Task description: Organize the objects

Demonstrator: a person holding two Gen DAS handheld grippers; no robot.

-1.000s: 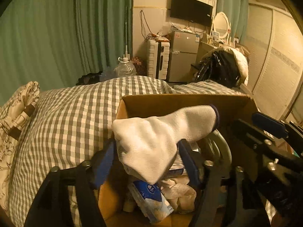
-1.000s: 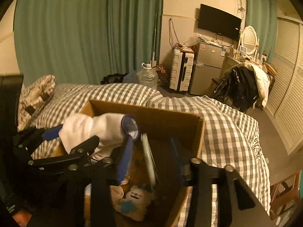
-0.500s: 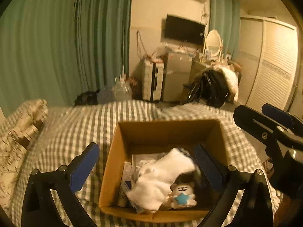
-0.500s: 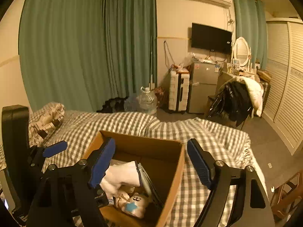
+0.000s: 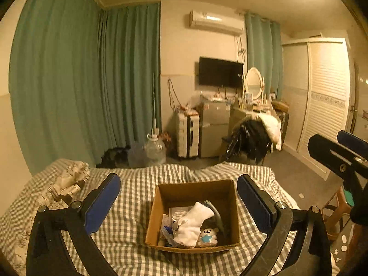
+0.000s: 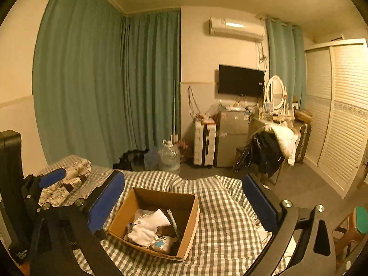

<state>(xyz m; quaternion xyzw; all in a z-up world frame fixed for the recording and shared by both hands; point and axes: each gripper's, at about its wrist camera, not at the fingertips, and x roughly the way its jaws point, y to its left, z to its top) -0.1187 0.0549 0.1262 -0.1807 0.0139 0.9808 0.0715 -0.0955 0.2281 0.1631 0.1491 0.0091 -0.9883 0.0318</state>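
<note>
An open cardboard box [image 5: 161, 211] [image 6: 191, 220] sits on the checked bed. A white sock [image 5: 194, 220] [image 6: 149, 226] lies inside it on top of several items, next to a small plush toy with a blue star [image 5: 207, 238] [image 6: 162, 243]. My left gripper [image 5: 179, 202] is open and empty, held well above and behind the box. My right gripper [image 6: 184, 197] is open and empty too, raised above the box. The right gripper also shows at the right edge of the left wrist view [image 5: 340, 156].
The checked bedspread [image 5: 128, 234] covers the bed. A patterned pillow [image 5: 66, 181] lies at the left. Beyond the bed stand a water jug [image 5: 154, 149], a white suitcase [image 5: 188, 133], a small fridge [image 5: 214, 128] and a chair with clothes [image 5: 255, 135]. A wooden stool [image 6: 352, 230] stands at right.
My left gripper opened and let the white sock drop into the box. Both grippers then rose and pulled back from the box.
</note>
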